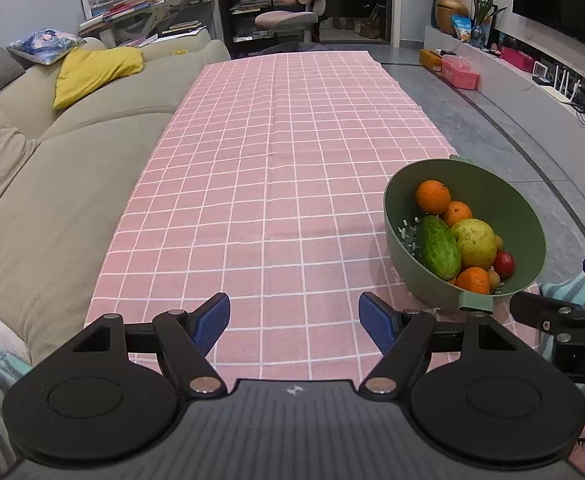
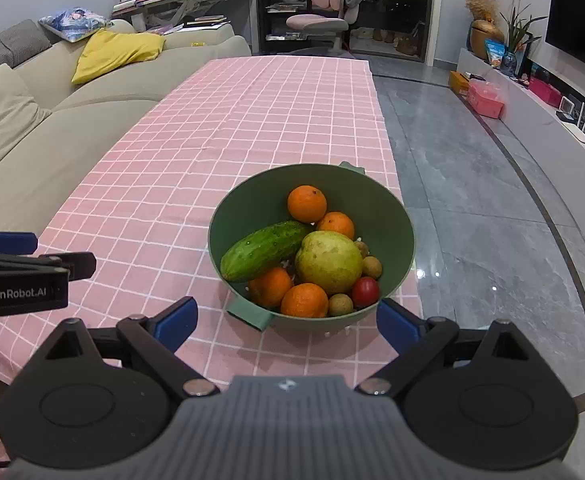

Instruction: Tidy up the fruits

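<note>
A green bowl [image 2: 248, 204] stands on the pink checked tablecloth [image 2: 212, 140] near its front right corner. It holds a cucumber [image 2: 264, 250], a yellow-green guava [image 2: 328, 262], several oranges [image 2: 307, 203], a small red fruit [image 2: 365, 291] and small brown fruits [image 2: 340, 305]. My right gripper [image 2: 286, 322] is open and empty, just in front of the bowl's near rim. My left gripper [image 1: 294, 320] is open and empty over the cloth, left of the bowl [image 1: 404, 200]. The cucumber [image 1: 438, 247] and guava [image 1: 474, 243] show there too.
A beige sofa [image 1: 52, 168] with a yellow cushion [image 1: 96, 70] runs along the table's left side. Grey tiled floor [image 2: 492, 220] lies to the right, with a TV bench [image 2: 552, 120] and pink box [image 2: 484, 98]. A pink chair [image 2: 324, 20] stands beyond the far end.
</note>
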`<state>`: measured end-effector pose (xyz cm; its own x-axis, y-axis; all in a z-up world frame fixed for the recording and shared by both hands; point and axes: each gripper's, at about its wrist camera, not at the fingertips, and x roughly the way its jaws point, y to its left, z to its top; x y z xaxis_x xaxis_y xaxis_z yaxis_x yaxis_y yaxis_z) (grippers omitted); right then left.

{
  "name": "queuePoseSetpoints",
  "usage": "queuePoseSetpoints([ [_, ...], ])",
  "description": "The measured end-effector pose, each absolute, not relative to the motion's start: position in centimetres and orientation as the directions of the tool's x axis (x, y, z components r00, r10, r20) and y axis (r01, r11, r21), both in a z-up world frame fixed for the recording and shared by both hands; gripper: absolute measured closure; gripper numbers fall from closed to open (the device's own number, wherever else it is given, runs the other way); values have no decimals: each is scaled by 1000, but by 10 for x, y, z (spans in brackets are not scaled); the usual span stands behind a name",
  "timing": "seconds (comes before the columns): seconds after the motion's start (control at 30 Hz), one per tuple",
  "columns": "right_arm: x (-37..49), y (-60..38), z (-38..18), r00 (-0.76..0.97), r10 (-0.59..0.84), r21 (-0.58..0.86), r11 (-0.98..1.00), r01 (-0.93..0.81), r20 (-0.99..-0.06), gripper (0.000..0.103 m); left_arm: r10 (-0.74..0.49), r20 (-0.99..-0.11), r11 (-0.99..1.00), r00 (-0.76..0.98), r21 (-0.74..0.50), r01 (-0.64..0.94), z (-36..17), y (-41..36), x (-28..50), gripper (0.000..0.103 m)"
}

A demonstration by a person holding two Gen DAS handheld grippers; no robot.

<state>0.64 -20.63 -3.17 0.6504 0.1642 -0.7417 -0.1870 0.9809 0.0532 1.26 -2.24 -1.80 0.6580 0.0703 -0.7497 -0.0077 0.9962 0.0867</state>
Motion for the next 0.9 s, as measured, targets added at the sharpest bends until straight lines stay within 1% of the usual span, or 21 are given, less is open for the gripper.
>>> queuePoseSetpoints([
  [0.9,6,-204,-30,655,162,47,981,-190,-738,10,55,-739,998,671,67,-9,-11,-20,10,17],
])
